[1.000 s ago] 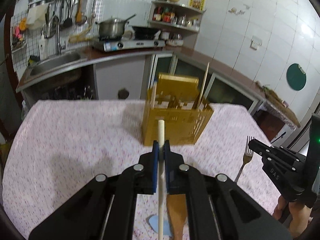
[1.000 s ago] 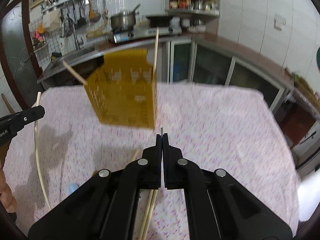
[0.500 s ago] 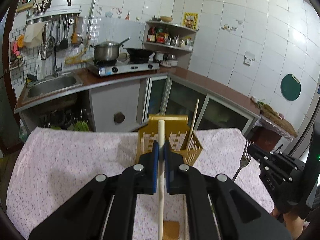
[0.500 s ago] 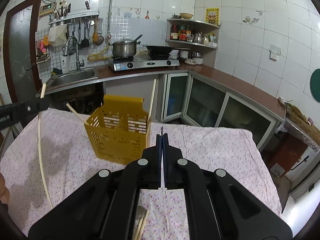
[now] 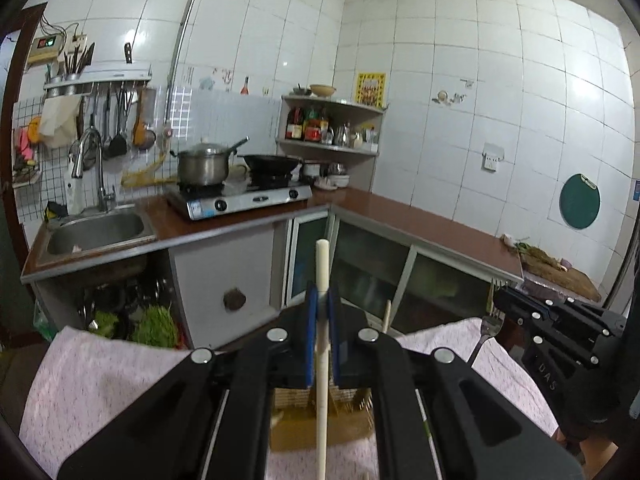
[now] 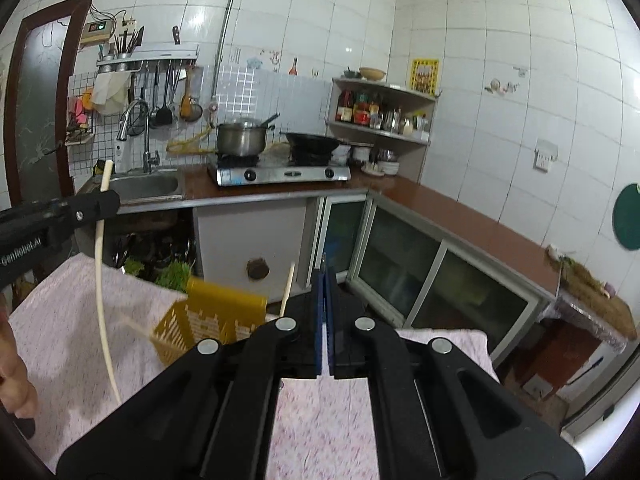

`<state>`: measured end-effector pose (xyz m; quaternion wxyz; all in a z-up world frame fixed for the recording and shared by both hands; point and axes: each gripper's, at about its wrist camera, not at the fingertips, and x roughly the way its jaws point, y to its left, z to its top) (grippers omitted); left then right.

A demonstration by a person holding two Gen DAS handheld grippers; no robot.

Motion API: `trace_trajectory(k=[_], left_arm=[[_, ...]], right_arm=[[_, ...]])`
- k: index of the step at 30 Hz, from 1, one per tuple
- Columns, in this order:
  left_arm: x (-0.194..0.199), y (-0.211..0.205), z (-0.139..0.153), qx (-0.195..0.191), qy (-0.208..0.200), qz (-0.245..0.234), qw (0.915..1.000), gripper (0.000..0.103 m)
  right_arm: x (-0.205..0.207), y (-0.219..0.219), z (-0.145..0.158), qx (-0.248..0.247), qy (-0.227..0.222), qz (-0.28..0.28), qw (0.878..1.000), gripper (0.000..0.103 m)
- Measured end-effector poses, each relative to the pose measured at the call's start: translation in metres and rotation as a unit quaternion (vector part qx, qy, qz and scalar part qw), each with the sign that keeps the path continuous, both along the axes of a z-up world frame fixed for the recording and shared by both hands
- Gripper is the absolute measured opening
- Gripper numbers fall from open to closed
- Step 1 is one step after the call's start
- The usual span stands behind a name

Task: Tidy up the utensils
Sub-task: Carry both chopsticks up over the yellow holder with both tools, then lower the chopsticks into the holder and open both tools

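Left hand-held gripper (image 5: 321, 312) pinches a pale spatula handle (image 5: 322, 364) upright, right hand-held gripper (image 6: 324, 300) pinches a fork (image 5: 486, 330), both raised above the yellow utensil basket (image 6: 208, 324) on the table (image 6: 72, 320), apparently for dropping in.

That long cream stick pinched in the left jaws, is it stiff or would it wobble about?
The long cream stick looks rigid and probably light; its bow in the right view is likely lens curve. Round and smooth, it might slip or swivel in the left gripper.
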<state>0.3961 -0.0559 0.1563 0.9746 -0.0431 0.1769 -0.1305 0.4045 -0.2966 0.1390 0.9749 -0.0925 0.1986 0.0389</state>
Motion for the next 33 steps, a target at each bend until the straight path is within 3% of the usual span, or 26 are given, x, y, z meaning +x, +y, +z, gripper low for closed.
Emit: trace_trajectory(k=[9, 16, 29, 33], left_arm=[[0.027, 0.002, 0.002, 0.012, -0.061, 0.019, 0.9979, 0.006], [0.043, 0.006, -0.013, -0.009, -0.07, 0.01, 0.9974, 0.006], [0.057, -0.003, -0.052, 0.029, -0.064, 0.009, 0.9975, 0.006], [0.057, 0.004, -0.047, 0.004, -0.062, 0.008, 0.998, 0.006]], right_arm=[[0.043, 0.002, 0.002, -0.003, -0.02, -0.009, 1.0, 0.002], [0.061, -0.002, -0.015, 0.01, -0.028, -0.008, 1.0, 0.002], [0.068, 0.005, -0.054, 0.02, -0.024, 0.013, 0.999, 0.002], [0.068, 0.006, -0.058, 0.024, -0.022, 0.015, 0.999, 0.002]])
